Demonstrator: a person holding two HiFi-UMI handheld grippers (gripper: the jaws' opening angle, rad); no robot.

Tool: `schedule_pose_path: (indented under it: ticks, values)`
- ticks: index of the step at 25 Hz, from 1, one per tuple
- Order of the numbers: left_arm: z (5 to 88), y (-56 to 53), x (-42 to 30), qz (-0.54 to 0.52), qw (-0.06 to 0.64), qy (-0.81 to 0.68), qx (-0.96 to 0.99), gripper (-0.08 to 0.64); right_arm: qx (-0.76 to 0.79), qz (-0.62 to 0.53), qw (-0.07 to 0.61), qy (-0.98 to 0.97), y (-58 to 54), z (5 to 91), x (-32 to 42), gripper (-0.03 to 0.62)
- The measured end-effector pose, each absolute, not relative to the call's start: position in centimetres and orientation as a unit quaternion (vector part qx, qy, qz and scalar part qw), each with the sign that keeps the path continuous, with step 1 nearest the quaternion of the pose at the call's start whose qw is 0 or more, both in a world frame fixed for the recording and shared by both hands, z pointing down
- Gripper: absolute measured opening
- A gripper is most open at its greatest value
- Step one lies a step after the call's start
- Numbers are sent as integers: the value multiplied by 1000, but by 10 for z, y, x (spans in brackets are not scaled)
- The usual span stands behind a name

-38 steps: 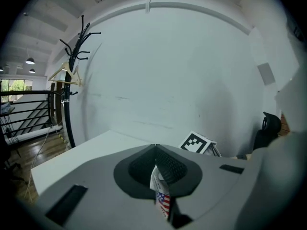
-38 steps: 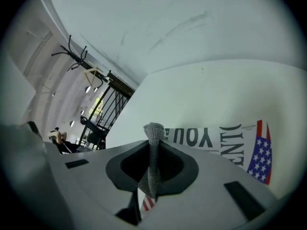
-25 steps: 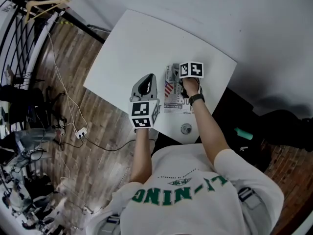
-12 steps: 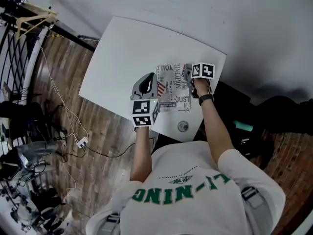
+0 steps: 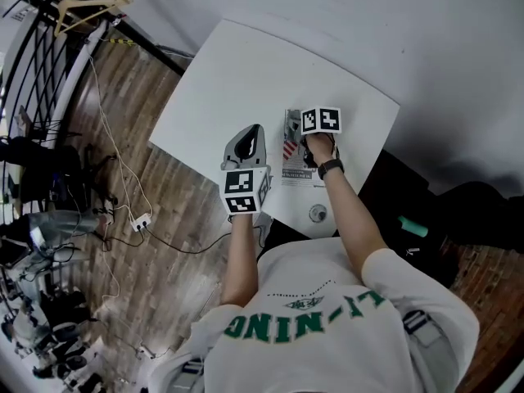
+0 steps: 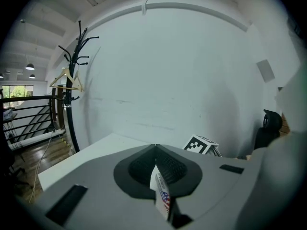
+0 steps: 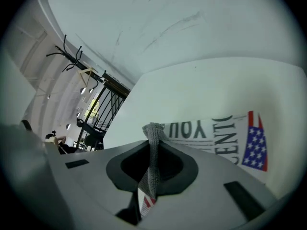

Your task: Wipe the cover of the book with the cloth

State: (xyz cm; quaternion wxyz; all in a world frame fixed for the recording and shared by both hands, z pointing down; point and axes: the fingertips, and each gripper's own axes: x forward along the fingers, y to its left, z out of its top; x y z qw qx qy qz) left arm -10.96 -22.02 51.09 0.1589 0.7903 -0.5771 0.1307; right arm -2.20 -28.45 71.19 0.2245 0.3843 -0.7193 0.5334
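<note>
White table point(image 5: 246, 80), book point(image 7: 225, 138) lettered "YOU"

even indoor light — soft shadows | fisheye edges dark — near jaws blurred

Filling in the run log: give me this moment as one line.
left hand-held gripper: shut on book edge | right hand-held gripper: shut on cloth, over book cover

I work at a white rounded-corner table point(image 5: 229, 80) on brown wood-plank floor point(image 5: 168, 215), plain white wall point(image 6: 182, 71) at twelve o'clock, black coat stand point(image 6: 68, 104) at ten.
</note>
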Motion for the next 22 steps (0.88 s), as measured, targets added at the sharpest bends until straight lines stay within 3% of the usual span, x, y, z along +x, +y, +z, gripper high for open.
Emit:
schedule_pose_path:
  ticks: [8,22]
  values:
    - [516,-211,-135,130,169,-598,773,11,376,540,237,-714,-277,727,-42,38]
    - [511,-231,-54,126,157,-529,824,11,481,539,196,-663,-271,727,115,38]
